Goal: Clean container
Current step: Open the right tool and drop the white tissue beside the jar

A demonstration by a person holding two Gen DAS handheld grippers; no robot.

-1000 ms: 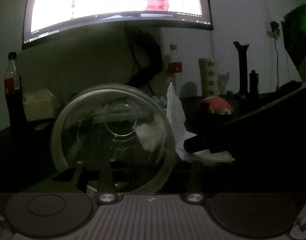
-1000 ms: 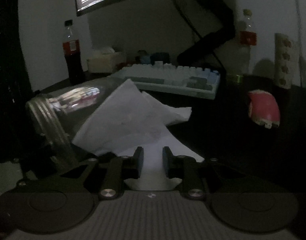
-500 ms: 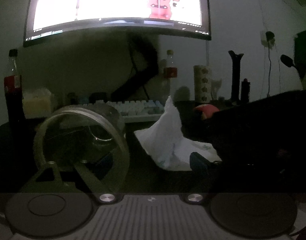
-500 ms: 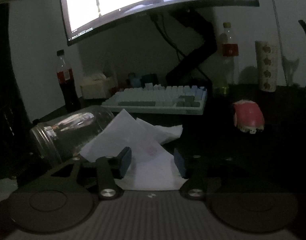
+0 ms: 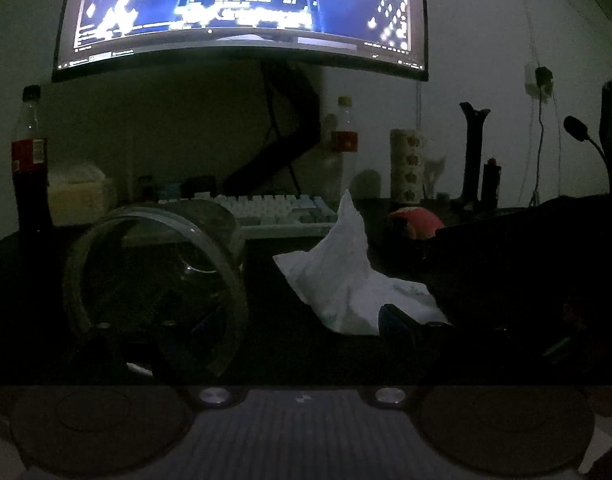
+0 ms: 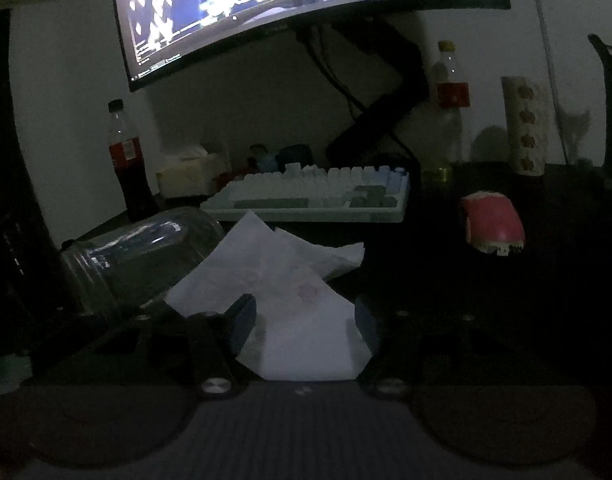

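A clear glass jar (image 5: 157, 280) lies on its side on the dark desk, its mouth facing the left wrist camera; it also shows in the right wrist view (image 6: 141, 256). A crumpled white tissue (image 5: 346, 280) lies to the right of it, also seen in the right wrist view (image 6: 301, 304). My right gripper (image 6: 301, 320) is open with its blue-padded fingers either side of the tissue's near end. My left gripper's fingers are lost in the dark behind the jar; I cannot tell their state.
A curved monitor (image 5: 241, 12) hangs above a white keyboard (image 6: 318, 196). A cola bottle (image 5: 29, 168) stands at the left, a second bottle (image 6: 450, 108) and a patterned cup (image 6: 524, 128) at the back. A pink mouse (image 6: 492, 224) lies to the right.
The right gripper opened and let go of the tissue, which now lies on the desk beside the jar. The jar has shifted left in the left view. The screen turned dark blue.
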